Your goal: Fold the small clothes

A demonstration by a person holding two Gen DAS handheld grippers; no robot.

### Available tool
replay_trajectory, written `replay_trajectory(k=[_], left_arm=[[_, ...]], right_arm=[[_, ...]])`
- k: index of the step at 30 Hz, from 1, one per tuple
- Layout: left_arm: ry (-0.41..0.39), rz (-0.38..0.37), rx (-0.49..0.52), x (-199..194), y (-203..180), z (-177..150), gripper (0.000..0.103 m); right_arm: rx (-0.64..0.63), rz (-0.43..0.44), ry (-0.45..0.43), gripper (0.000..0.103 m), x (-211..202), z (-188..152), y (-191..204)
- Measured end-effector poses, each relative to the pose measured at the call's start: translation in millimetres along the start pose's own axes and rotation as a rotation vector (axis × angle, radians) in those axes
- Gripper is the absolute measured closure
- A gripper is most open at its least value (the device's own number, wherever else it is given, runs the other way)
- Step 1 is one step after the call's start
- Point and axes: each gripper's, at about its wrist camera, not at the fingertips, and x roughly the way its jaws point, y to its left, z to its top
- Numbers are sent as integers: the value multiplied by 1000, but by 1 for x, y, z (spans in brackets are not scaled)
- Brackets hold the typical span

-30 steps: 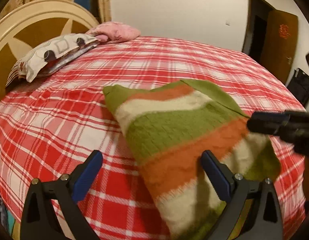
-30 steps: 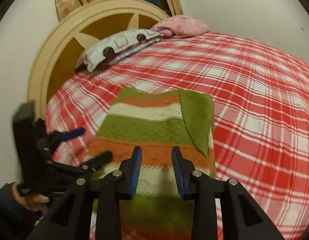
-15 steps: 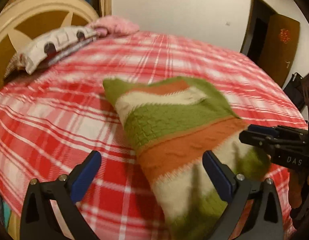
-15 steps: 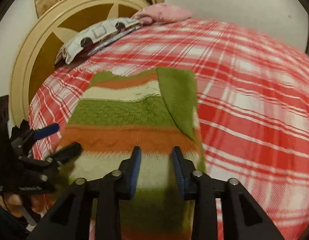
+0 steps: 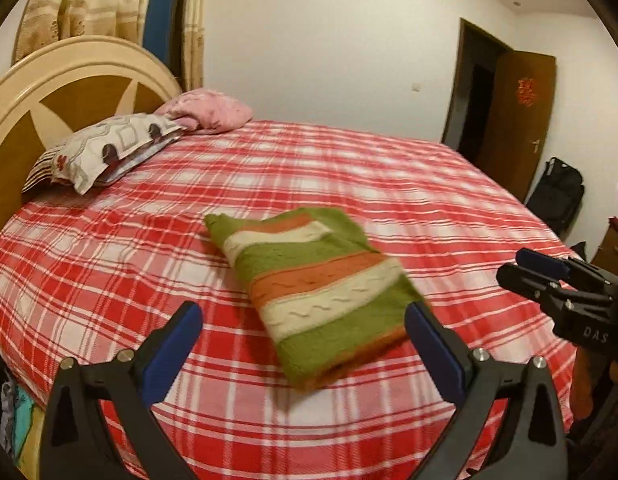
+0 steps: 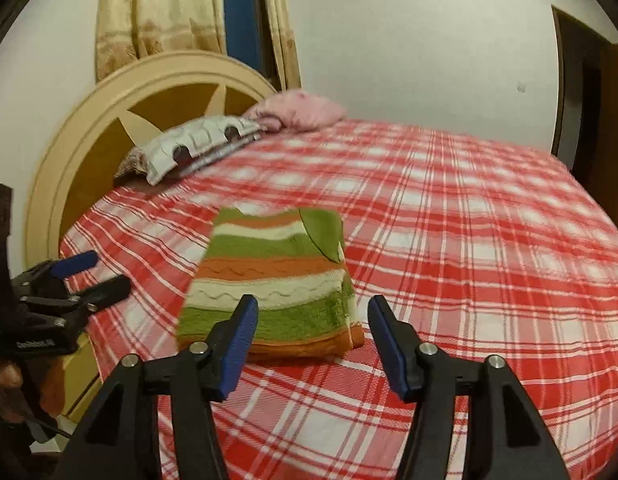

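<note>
A bedroom is shown, with a bed covered by a red-and-white plaid sheet [image 5: 349,184] set against a white wall, a round cream-and-brown headboard [image 5: 69,88] at its head and beige curtains [image 6: 157,12] behind it. The near edge of the bed is cut off by the frame in both views, and the sheet pattern is blurred toward the right in the right wrist view. A folded sweater [image 5: 313,280] is laid flat on the sheet in the near half of the bed, clear of both grippers; it is striped in green, orange and cream, with a knitted wave pattern in the cream and orange bands. Its layers can be counted in neither view. In the right wrist view a green flap — probably a sleeve — is seen folded over the far right corner of the sweater [image 6: 273,280]. The left gripper [image 5: 301,336] is held with its jaws wide apart, nothing between them; the right gripper [image 6: 313,328] is likewise spread, empty, just short of the sweater's near hem. A patterned pillow [image 5: 109,148] and a pink pillow [image 5: 209,110] are placed at the headboard. A brown door [image 5: 521,120] and a black bag [image 5: 557,196] are fully shown only in the left wrist view.
</note>
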Motion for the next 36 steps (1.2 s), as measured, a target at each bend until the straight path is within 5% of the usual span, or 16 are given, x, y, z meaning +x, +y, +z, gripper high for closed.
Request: replay_trajectory(k=[21, 36], left_arm=[[-99, -22, 0, -37, -9, 8, 0], [-95, -21, -6, -37, -7, 8, 0]], right_arm=[[-2, -13, -76, 43, -46, 3, 10], [-5, -2, -69, 43, -46, 2, 12]])
